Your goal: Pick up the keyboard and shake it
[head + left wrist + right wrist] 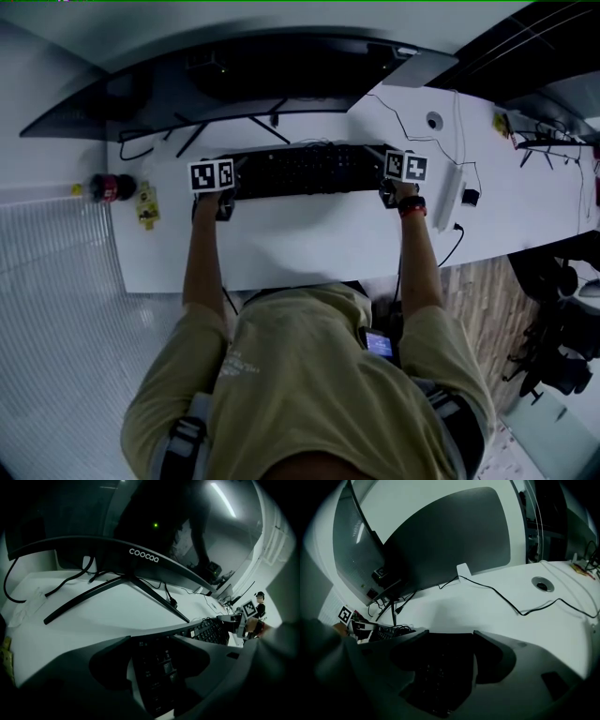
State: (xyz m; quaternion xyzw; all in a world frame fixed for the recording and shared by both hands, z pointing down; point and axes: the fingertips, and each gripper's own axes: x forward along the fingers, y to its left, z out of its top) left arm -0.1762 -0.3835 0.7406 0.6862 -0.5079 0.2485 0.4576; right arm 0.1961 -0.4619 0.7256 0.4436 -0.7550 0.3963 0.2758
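Keyboard (305, 171) is lying flat on worktop (309, 239), below monitor (144, 555) lettered "coocaa". Its ends are being straddled by left claw (152, 656) and right claw (450, 660), both wide open, pads not gripping.

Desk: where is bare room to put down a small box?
Best bare patch: the desk strip between the keyboard and the front edge, between the person's forearms. Crowded: behind the keyboard, among monitor stand legs and cables; the right end, by the power strip and wires; the left edge, by the bottle and yellow tag.
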